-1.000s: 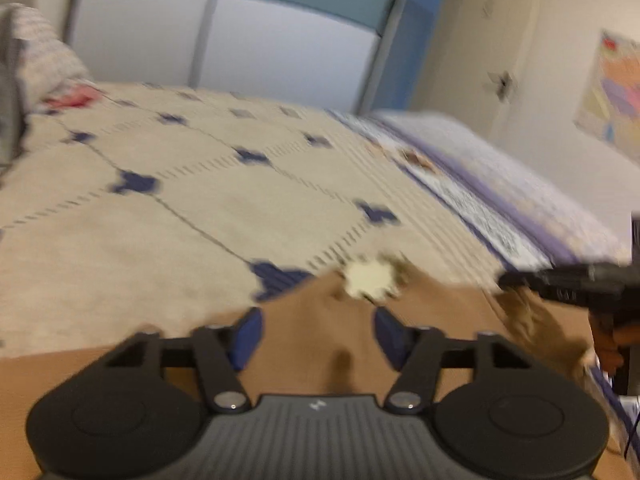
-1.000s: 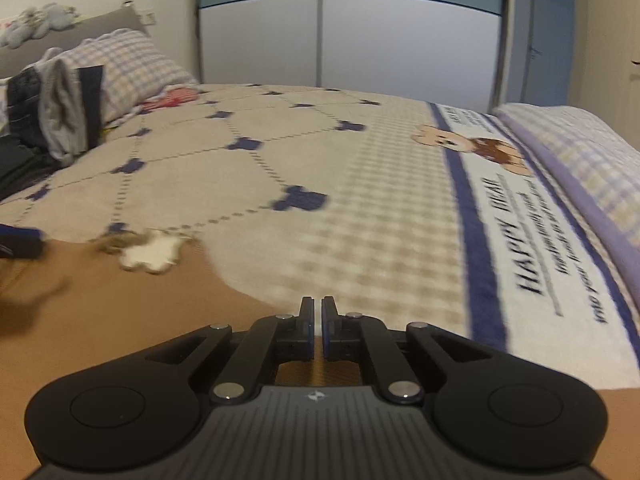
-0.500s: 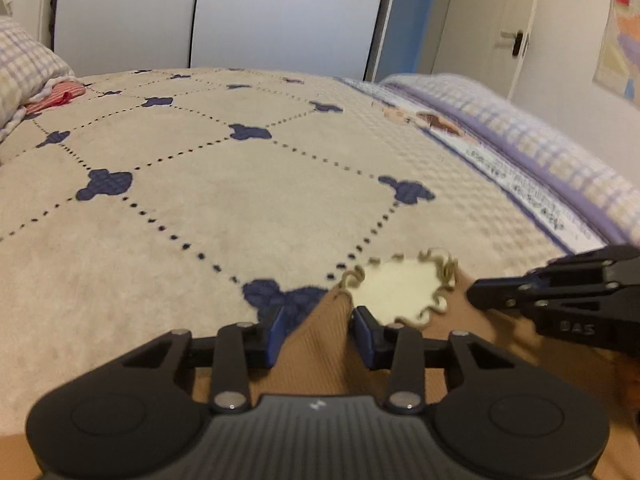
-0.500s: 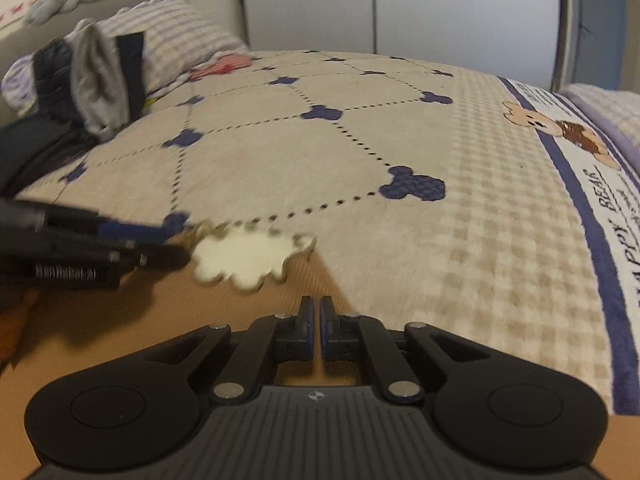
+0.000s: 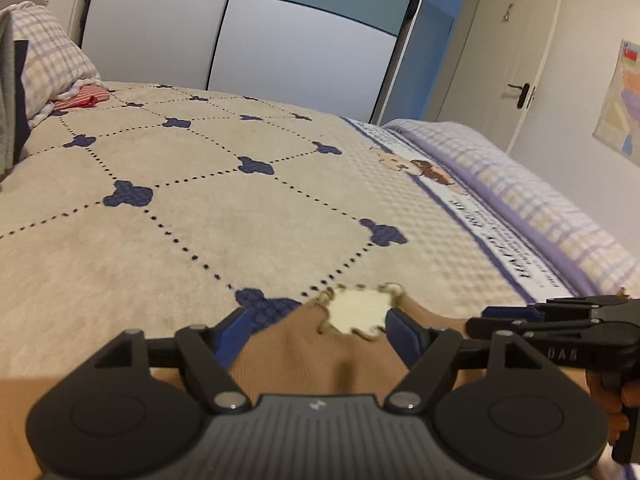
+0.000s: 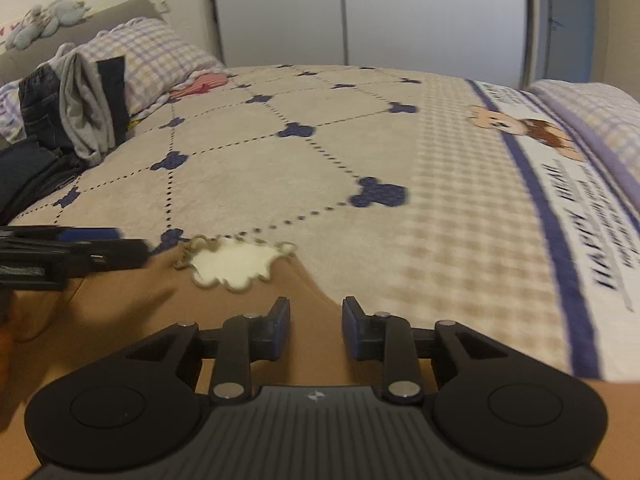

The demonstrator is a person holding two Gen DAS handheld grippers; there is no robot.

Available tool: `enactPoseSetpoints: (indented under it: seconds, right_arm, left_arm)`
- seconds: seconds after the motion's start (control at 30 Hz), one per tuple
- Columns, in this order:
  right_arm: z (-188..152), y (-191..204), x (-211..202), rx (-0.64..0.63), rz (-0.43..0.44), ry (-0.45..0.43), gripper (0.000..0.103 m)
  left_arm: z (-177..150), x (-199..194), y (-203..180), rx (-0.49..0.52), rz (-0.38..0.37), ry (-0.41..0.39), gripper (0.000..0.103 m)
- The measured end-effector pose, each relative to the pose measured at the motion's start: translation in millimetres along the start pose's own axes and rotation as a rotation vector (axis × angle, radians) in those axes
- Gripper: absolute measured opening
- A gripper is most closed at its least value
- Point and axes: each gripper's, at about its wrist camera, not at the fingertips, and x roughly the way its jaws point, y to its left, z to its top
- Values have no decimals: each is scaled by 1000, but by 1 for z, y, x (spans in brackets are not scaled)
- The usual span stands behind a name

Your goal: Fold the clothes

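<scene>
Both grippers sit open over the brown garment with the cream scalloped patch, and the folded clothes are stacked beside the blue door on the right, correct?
Not quite. The stack of folded grey and dark clothes sits on the left by the purple checked pillow, as the right wrist view shows. The rest holds: left gripper and right gripper are open over the brown garment with its cream scalloped patch.

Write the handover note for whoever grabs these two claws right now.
Left claw: open, fingers either side of the brown garment near its cream patch.
Right claw: open, over the same garment's edge, gripping nothing.
The garment lies on the bed cover; other clothes are piled by the pillow.
Done: garment laid down, how many folds cannot be told.
Left: check the fold, finish it, then take the next item.
</scene>
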Motion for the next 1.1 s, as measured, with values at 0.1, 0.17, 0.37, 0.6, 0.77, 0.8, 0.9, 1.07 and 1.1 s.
enactPoseSetpoints:
  seconds: [0.1, 0.17, 0.37, 0.6, 0.77, 0.8, 0.9, 1.07, 1.1]
  right_arm:
    - [-10, -23, -19, 46, -49, 3, 30]
    - [-20, -36, -30, 69, -78, 7, 30]
    - [-55, -66, -57, 143, -146, 45, 30]
    - [-85, -72, -89, 184, -210, 59, 30]
    - [-90, -58, -122, 217, -177, 32, 30]
    - [-91, -51, -128, 215, -163, 24, 31]
    - [-97, -25, -142, 188, -119, 13, 31]
    - [-116, 23, -156, 132, -51, 4, 31]
    - [-121, 31, -158, 126, -39, 3, 31]
  left_arm:
    - [-12, -20, -3, -10, -15, 3, 81]
    - [-23, -32, -5, -5, -16, 10, 81]
    - [-64, -58, -1, -10, -9, 47, 82]
    - [-97, -88, 6, 23, 15, 59, 82]
    - [-96, -117, -4, -11, 6, 69, 84]
    - [-98, -122, -7, -10, 4, 68, 84]
    - [-111, -136, -13, -1, 14, 79, 84]
    - [-142, -155, -22, 16, 32, 108, 84]
    - [-147, -160, -24, 26, 34, 109, 84]
